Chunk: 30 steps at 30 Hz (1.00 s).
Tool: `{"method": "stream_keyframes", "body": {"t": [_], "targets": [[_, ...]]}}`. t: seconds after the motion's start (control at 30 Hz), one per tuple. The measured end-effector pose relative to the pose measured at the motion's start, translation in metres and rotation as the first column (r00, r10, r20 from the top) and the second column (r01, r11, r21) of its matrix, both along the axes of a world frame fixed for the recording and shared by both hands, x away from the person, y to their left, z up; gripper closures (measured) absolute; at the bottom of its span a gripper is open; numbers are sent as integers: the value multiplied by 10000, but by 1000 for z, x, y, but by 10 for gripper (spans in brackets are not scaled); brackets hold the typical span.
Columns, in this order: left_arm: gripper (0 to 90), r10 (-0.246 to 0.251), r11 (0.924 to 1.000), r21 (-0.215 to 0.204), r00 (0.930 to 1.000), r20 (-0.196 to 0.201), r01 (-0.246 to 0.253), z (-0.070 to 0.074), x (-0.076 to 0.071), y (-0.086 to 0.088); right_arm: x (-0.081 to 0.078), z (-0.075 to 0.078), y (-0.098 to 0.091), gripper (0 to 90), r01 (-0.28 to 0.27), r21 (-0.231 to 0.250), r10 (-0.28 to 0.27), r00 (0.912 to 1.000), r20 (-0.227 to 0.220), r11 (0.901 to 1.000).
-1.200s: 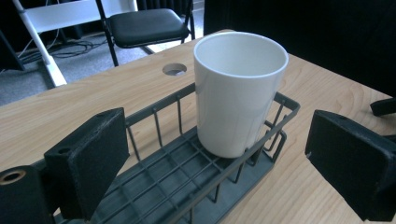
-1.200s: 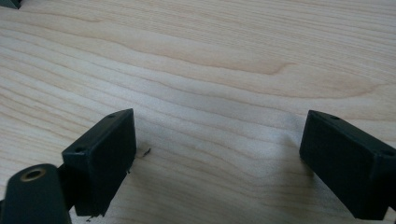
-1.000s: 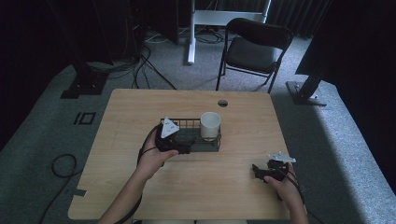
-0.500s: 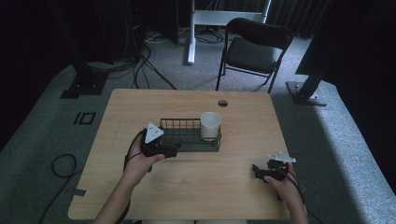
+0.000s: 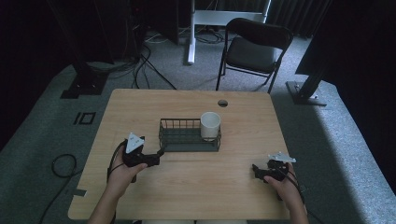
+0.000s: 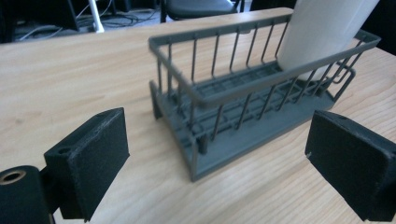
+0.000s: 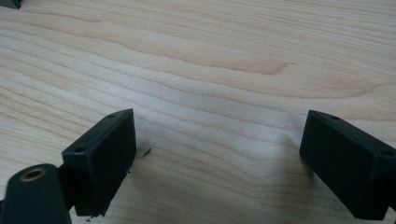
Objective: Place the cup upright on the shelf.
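A dark grey wire basket stands in the middle of the wooden table. A white cup stands upright inside the basket's right end. My left gripper lies low on the table just off the basket's left end, open, with nothing between its jaws. Near the table's front right my right gripper rests open over bare wood.
A round cable hole sits near the table's far edge. Behind the table stands a black folding chair. Cables trail over the grey carpet at the left.
My left gripper has drawn back leftward from the basket's left end, toward the person. The basket, the cup and the right gripper have stayed where they were.
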<state>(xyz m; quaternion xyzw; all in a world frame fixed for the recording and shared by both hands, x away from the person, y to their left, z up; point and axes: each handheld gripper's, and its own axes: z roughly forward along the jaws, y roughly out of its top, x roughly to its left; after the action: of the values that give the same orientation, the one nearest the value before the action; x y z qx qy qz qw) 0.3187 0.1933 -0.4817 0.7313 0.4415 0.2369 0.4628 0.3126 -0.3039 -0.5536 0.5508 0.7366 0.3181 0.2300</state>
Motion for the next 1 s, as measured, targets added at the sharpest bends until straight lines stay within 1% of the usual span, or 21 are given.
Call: {"method": "stream_keyframes", "body": {"t": [0.1, 0.17, 0.2, 0.23, 0.27, 0.3, 0.33, 0.43, 0.5, 0.53, 0.63, 0.7, 0.73, 0.8, 0.83, 0.87, 0.9, 0.93, 1.0], "targets": [[65, 207, 9998, -42, 9996, -168, -208, -9, -4, 8, 0, 0, 0, 105, -4, -9, 4, 10000, -1, 10000], [65, 325, 9995, 28, 9990, -304, -324, -15, -7, 12, 0, 0, 0, 105, -3, -6, 3, 10000, 1, 10000], [65, 325, 9995, 28, 9990, -304, -324, -15, -7, 12, 0, 0, 0, 105, -5, -8, 5, 10000, 3, 10000], [65, 304, 9995, 68, 9987, -403, -301, -18, -7, 15, 0, 0, 0, 105, -7, -8, 7, 10000, 4, 10000], [65, 464, 9989, 95, 9974, -548, -460, -23, -9, 19, 0, 0, 0, 105, -6, -9, 6, 10000, 3, 10000], [65, 464, 9989, 95, 9974, -548, -460, -23, -9, 19, 0, 0, 0, 105, -6, -9, 6, 10000, 3, 10000], [65, 519, 9985, 189, 9966, -636, -508, -28, -11, 22, 0, 0, 0, 105, -5, -11, 5, 10000, 4, 10000], [65, 680, 9974, 274, 9946, -790, -660, -33, -13, 28, 0, 0, 0, 105, -6, -13, 6, 10000, 5, 10000], [65, 685, 9973, 318, 9940, -850, -660, -34, -14, 29, 0, 0, 0, 105, -7, -12, 7, 10000, 5, 10000], [65, 686, 9970, 422, 9929, -975, -648, -37, -16, 33, 0, 0, 0, 105, -5, -10, 5, 10000, 2, 10000], [65, 564, 9971, 577, 9917, -1157, -500, -41, -20, 36, 0, 0, 0, 105, -9, -13, 9, 10000, 6, 10000], [65, 555, 9969, 624, 9917, -1163, -485, -42, -21, 37, 0, 0, 0, 105, -9, -13, 9, 10000, 7, 10000], [65, 479, 9968, 696, 9911, -1241, -395, -43, -22, 38, 0, 0, 0, 105, -5, -10, 5, 10000, 3, 10000], [65, 529, 9955, 848, 9896, -1337, -418, -46, -24, 41, 0, 0, 0, 105, -7, -11, 7, 10000, 3, 10000], [65, 529, 9955, 848, 9896, -1337, -418, -46, -24, 41, 0, 0, 0, 105, -7, -11, 7, 10000, 3, 10000], [65, 635, 9938, 992, 9888, -1353, -503, -48, -25, 43, 0, 0, 0, 105, -5, -6, 5, 10000, 4, 10000], [65, 635, 9938, 992, 9888, -1353, -503, -48, -25, 43, 0, 0, 0, 105, -5, -6, 5, 10000, 4, 10000], [65, 732, 9904, 1265, 9871, -1427, -552, -50, -26, 44, 0, 0, 0, 105, -7, -8, 7, 10000, 3, 10000], [65, 718, 9913, 1200, 9857, -1528, -536, -52, -28, 45, 0, 0, 0, 105, -4, -7, 4, 10000, 7, 10000]]}}
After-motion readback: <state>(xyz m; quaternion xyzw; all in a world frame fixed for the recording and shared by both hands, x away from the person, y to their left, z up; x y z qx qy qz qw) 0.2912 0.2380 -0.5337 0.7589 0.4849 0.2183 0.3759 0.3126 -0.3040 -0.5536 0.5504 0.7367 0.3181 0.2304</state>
